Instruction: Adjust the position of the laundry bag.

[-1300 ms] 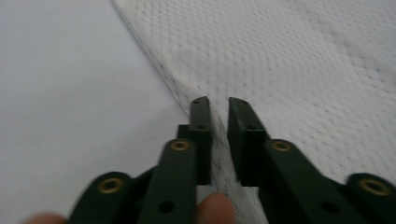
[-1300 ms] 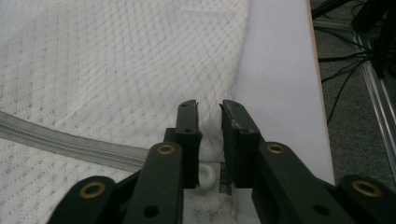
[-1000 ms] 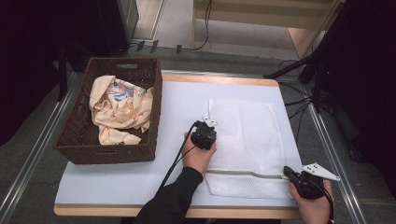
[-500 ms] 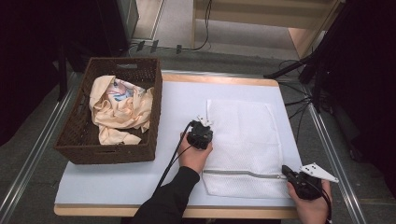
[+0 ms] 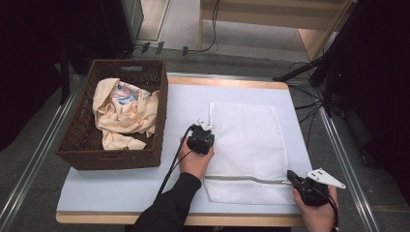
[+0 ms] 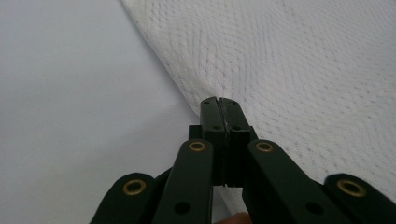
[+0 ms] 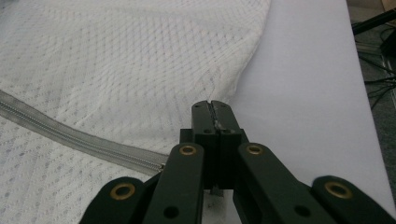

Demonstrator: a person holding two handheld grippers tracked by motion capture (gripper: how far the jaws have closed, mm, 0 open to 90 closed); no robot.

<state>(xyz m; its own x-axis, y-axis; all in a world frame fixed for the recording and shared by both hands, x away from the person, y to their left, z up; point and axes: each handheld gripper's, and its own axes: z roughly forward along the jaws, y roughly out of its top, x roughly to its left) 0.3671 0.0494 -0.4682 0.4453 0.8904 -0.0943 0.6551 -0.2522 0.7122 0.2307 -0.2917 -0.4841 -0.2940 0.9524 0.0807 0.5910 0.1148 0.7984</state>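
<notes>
A white mesh laundry bag [image 5: 246, 140] lies flat on the white table, its grey zipper [image 5: 246, 180] running across the near end. My left gripper [image 5: 207, 127] is at the bag's left edge. In the left gripper view its jaws are shut, with the mesh edge [image 6: 261, 60] gathered up into the left gripper's [image 6: 218, 101] tips. My right gripper [image 5: 290, 174] is at the bag's near right corner, by the zipper's end. There the right gripper [image 7: 212, 105] is shut, the mesh bag [image 7: 140, 60] puckering toward its tips beside the zipper [image 7: 70, 135].
A dark wicker basket [image 5: 77, 145] holding a crumpled peach cloth [image 5: 123, 113] stands on the table's left side. The white table top [image 5: 121, 188] ends close to the person's hands. Cables and dark stands sit on the floor to the far right.
The left gripper has edged slightly to the left along with the bag's edge. The right gripper has kept still.
</notes>
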